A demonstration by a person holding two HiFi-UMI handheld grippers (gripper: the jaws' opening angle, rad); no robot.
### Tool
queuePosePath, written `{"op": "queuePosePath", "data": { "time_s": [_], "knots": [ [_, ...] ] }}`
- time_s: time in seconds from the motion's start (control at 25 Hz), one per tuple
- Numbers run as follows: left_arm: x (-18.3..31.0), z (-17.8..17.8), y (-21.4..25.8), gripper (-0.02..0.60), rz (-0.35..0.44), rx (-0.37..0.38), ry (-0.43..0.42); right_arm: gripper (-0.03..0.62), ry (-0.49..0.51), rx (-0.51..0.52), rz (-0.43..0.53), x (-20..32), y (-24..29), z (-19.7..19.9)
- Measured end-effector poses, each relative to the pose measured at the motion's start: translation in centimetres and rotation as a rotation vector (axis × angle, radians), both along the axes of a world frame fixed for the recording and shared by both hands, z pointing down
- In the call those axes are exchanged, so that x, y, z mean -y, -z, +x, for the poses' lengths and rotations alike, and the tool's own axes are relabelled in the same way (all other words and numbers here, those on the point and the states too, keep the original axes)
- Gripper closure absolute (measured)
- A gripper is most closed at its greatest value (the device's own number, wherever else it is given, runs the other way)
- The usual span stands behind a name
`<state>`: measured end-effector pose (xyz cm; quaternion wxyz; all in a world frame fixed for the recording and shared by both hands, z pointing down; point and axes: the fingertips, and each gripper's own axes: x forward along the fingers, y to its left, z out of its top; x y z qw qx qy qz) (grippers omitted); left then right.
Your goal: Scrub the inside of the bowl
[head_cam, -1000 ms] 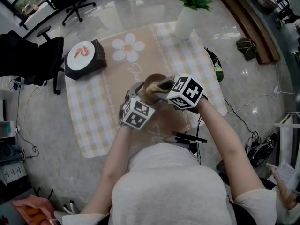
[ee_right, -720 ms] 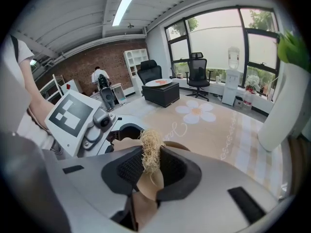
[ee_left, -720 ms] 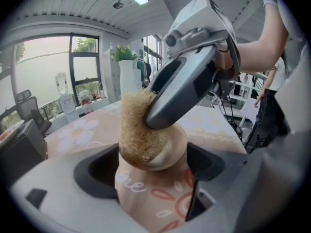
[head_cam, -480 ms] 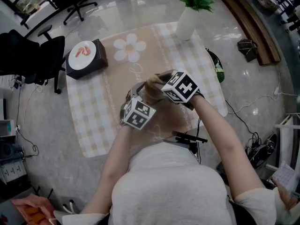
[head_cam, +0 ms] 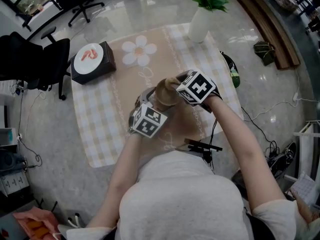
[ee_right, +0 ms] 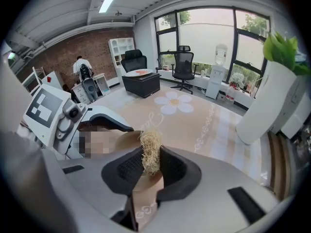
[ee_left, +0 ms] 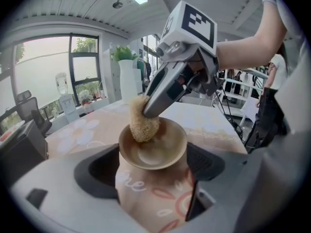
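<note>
A tan bowl (head_cam: pixel 165 92) is held above the table, gripped between the jaws of my left gripper (head_cam: pixel 146 98), which is shut on it. In the left gripper view the bowl (ee_left: pixel 160 152) sits between the pads with its opening facing up. My right gripper (head_cam: pixel 174 86) is shut on a straw-coloured fibre scrubber (ee_left: pixel 143 123) and presses it against the bowl's inner wall at the far left side. The right gripper view shows the scrubber (ee_right: pixel 150 152) pinched between the black pads (ee_right: pixel 127 167), with the bowl (ee_right: pixel 125 139) just beyond it.
A checked cloth with a flower print (head_cam: pixel 100 119) covers the table. A white vase with a green plant (head_cam: pixel 200 21) stands at the far right, a black box bearing a white plate (head_cam: pixel 90 61) at the far left. A dark bottle (head_cam: pixel 231 74) lies beside the cloth's right edge.
My right gripper has shifted slightly away from me and turned, sliding the scrubber around inside the bowl. The left gripper has held the bowl nearly still.
</note>
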<state>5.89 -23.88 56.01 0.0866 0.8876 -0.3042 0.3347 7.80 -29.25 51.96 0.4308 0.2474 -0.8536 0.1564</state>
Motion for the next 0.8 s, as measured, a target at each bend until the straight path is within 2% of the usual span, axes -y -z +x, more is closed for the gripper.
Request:
{"op": "queuePosePath", "data": {
  "time_s": [0.4, 0.8],
  "knots": [
    [0.0, -0.1, 0.0, 0.150, 0.002, 0.003, 0.001, 0.511, 0.020, -0.072, -0.045, -1.6, -0.2, 2.0],
    [0.0, -0.1, 0.0, 0.150, 0.000, 0.007, 0.002, 0.511, 0.094, -0.023, -0.155, -4.8, -0.5, 0.8]
  ]
}}
